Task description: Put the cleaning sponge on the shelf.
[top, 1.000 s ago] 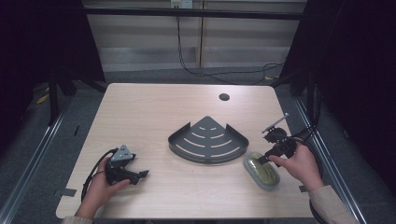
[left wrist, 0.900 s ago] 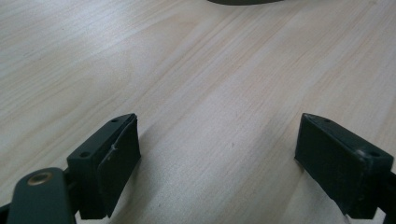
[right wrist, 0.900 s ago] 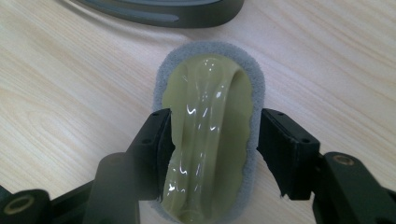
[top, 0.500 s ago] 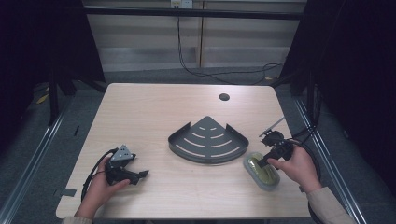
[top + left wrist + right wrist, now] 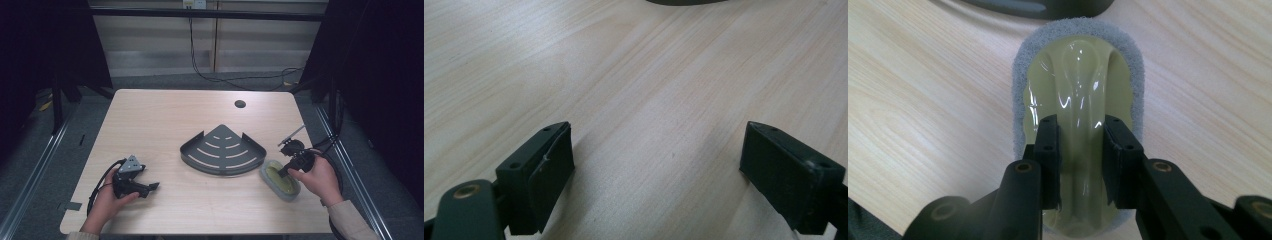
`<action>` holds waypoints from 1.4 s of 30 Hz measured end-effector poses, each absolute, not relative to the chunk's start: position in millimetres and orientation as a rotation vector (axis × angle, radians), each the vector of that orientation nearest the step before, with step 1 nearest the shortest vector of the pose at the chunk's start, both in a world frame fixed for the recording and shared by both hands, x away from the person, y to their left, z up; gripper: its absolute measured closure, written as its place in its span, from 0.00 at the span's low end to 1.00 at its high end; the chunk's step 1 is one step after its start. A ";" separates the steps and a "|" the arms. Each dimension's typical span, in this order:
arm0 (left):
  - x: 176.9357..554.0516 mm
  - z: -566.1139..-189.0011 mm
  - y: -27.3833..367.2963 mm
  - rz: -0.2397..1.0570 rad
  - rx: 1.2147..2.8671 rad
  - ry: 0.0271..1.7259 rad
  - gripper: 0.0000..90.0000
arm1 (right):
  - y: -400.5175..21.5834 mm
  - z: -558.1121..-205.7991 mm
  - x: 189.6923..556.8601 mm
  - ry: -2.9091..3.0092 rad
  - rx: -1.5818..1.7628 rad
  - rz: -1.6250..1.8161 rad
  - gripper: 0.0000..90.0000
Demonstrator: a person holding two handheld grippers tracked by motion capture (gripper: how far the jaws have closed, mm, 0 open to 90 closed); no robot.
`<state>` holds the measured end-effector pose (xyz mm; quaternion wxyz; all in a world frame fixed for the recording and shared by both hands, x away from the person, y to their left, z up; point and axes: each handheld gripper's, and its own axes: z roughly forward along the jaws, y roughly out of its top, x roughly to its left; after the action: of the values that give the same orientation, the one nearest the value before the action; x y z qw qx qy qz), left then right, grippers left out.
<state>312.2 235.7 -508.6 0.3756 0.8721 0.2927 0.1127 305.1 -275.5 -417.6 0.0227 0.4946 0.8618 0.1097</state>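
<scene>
My right gripper has just been closing and now pinches the raised ridge of the scrubber, which lies on the table just beside the rack. My left gripper rests wide open, holding nothing. The glossy ridge could slip out if I lift fast or tilt.

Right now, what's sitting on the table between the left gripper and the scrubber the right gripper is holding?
The dark fan-shaped rack lies between the left gripper and the scrubber, as the high view shows.
</scene>
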 end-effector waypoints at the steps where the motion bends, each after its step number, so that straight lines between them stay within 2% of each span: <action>1: 312.2 -508.6 235.7 0.288 2.232 0.749 0.15 | -275.4 -415.5 305.2 2.667 1.538 0.343 0.79; 42: 312.2 -508.6 235.7 0.288 2.231 0.750 0.15 | -266.9 -360.4 324.1 2.664 1.490 0.274 0.79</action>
<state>312.2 235.7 -508.6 0.3756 0.8720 0.2930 0.1127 324.1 -266.9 -360.4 0.0383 0.4859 0.8686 0.0894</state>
